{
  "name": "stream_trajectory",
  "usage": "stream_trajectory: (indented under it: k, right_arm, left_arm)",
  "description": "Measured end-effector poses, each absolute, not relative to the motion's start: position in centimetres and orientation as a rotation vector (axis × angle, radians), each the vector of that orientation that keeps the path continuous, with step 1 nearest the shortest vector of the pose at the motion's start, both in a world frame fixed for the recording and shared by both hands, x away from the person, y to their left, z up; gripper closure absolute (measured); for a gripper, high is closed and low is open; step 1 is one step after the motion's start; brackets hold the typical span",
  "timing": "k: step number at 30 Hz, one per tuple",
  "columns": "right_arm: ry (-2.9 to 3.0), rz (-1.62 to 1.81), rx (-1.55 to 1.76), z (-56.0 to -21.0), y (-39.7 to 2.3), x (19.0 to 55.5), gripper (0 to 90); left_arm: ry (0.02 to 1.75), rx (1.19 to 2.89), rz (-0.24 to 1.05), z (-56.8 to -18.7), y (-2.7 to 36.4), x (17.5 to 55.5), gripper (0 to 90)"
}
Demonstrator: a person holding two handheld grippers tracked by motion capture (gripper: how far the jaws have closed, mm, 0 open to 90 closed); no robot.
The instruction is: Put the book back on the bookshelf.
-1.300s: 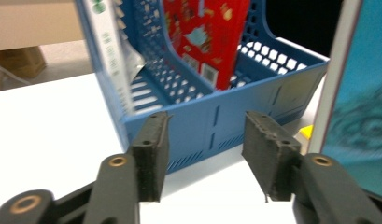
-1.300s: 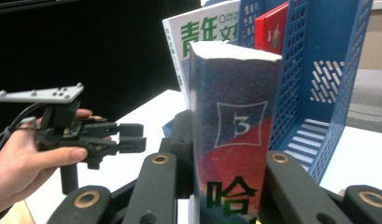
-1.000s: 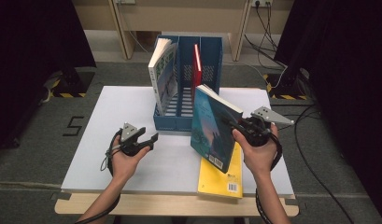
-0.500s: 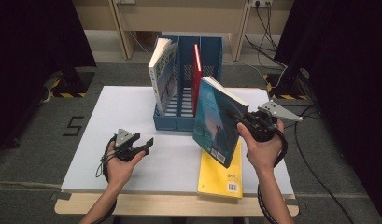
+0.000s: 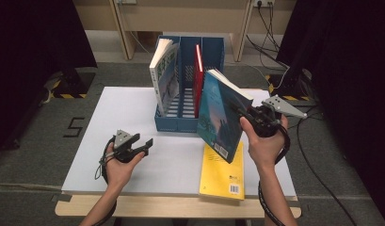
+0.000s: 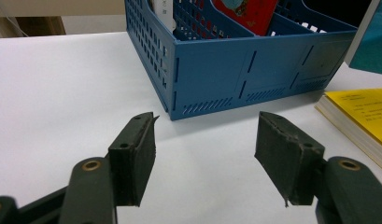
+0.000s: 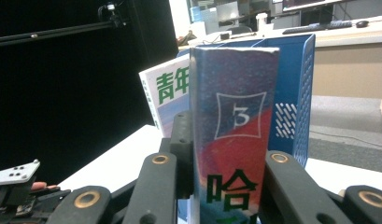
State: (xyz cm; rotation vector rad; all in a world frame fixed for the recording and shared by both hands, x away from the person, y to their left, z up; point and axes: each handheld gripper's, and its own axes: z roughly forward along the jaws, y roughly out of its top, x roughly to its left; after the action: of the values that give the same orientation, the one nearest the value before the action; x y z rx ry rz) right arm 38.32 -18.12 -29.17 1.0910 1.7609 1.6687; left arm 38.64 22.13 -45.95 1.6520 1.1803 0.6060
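My right gripper is shut on the spine of a teal book. It holds the book tilted and nearly upright above the table, just in front of the right end of the blue file holder. In the right gripper view the jaws clamp that spine, which bears a "3". A white-and-green book leans in the holder's left compartment and a red book stands in the middle one. My left gripper rests open over the table's left half. Between its fingers there is nothing.
A yellow book lies flat near the table's front edge, under the teal one, also at the right of the left gripper view. The white table is bare left of the holder. Cables and dark curtains surround the table.
The teal book has tipped a little more upright in my right gripper and shifted slightly toward the holder. The left hand has stayed nearly still.
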Motion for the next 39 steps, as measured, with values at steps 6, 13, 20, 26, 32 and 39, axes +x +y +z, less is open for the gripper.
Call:
stream_trajectory:
  k: [6, 13, 20, 26, 32, 39]
  right_arm:
    - [1.734, 1.662, 1.1, -28.8, -18.1, 38.6, 75.0]
    - [1.689, 1.65, 1.114, -28.4, -17.9, 39.0, 75.0]
    - [1.655, 1.636, 1.12, -28.1, -17.7, 39.5, 75.0]
    - [1.634, 1.628, 1.136, -28.0, -17.5, 39.9, 75.0]
    - [1.614, 1.626, 1.143, -27.6, -17.3, 40.2, 75.1]
    - [1.609, 1.624, 1.149, -27.2, -16.9, 40.4, 75.1]
  left_arm:
    - [1.185, 1.653, 0.604, -46.0, 22.2, 38.6, 37.3]
    - [1.182, 1.649, 0.605, -46.0, 22.2, 38.6, 37.3]
    - [1.178, 1.646, 0.601, -45.8, 22.1, 38.6, 37.4]
    - [1.177, 1.651, 0.597, -45.9, 22.0, 38.6, 37.4]
    - [1.175, 1.646, 0.6, -45.8, 22.0, 38.6, 37.5]
    - [1.174, 1.644, 0.598, -45.8, 22.0, 38.6, 37.5]
